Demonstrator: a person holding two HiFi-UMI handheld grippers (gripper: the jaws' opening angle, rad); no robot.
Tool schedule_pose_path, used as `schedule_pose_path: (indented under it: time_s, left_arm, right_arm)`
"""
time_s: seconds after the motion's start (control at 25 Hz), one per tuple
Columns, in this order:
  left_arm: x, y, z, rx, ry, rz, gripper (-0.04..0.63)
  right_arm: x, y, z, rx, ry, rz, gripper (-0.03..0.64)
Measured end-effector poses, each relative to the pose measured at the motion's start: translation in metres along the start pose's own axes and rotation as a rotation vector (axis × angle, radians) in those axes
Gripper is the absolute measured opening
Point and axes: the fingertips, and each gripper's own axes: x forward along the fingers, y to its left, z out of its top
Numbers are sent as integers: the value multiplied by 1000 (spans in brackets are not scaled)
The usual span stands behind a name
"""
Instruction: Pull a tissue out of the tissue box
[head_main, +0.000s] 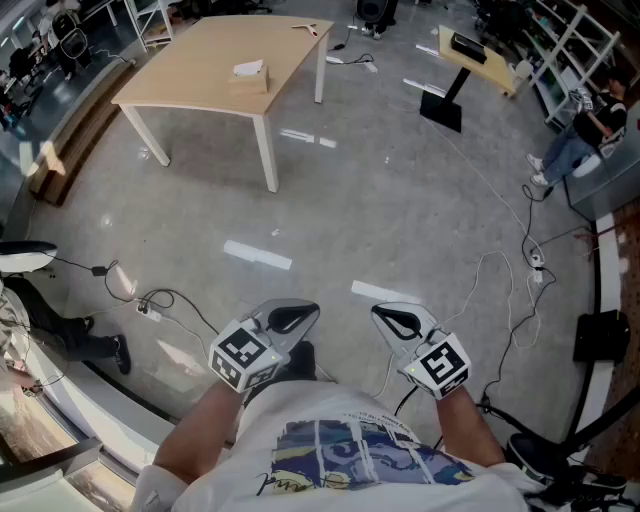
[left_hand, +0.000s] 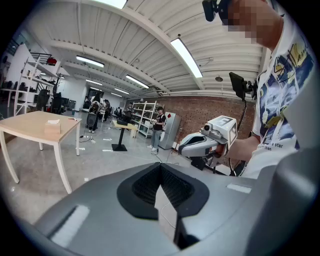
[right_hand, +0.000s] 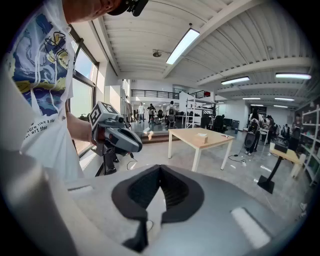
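Big grey concrete floor (head_main: 380, 200) fills most of the head view. Only that view shows the open stretch between the person and the light wooden table (head_main: 215, 60), which is well apart, up top. The left gripper view adds a brick wall (left_hand: 200, 117), and the right gripper view gets tall windows (right_hand: 80, 95) instead. Left gripper (head_main: 290, 318) and right gripper (head_main: 398, 320) hang close to the person's body, both with jaws pressed together on nothing. The tissue box (head_main: 249, 76) sits on the table, white tissue poking up. Loose cables (head_main: 152, 303) trail over the floor off to the sides.
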Motion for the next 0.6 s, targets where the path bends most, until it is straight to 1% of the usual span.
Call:
schedule_pose_path:
  time_s: [0.08, 0.16, 0.24, 0.32, 0.4, 0.48, 0.6]
  left_arm:
    - [4, 19, 11, 32, -18, 20, 0]
    - [2, 41, 20, 48, -28, 45, 0]
    - [-3, 67, 26, 28, -47, 77, 0]
    - [-7, 94, 29, -16, -64, 100, 0]
    - [-10, 114, 26, -37, -52, 102, 0]
    - [-13, 131, 28, -22, -38, 101, 0]
    - [-14, 158, 43, -1, -44, 109, 0]
  right_arm:
    - [22, -11, 10, -19, 2, 23, 3]
    - [44, -19, 19, -26, -1, 42, 3]
    - [69, -28, 28, -37, 2, 61, 3]
    - [93, -38, 39, -44, 15, 85, 3]
    - [112, -45, 48, -27, 28, 101, 3]
    - [126, -50, 54, -11, 26, 109, 3]
    - [148, -63, 65, -6, 14, 124, 3]
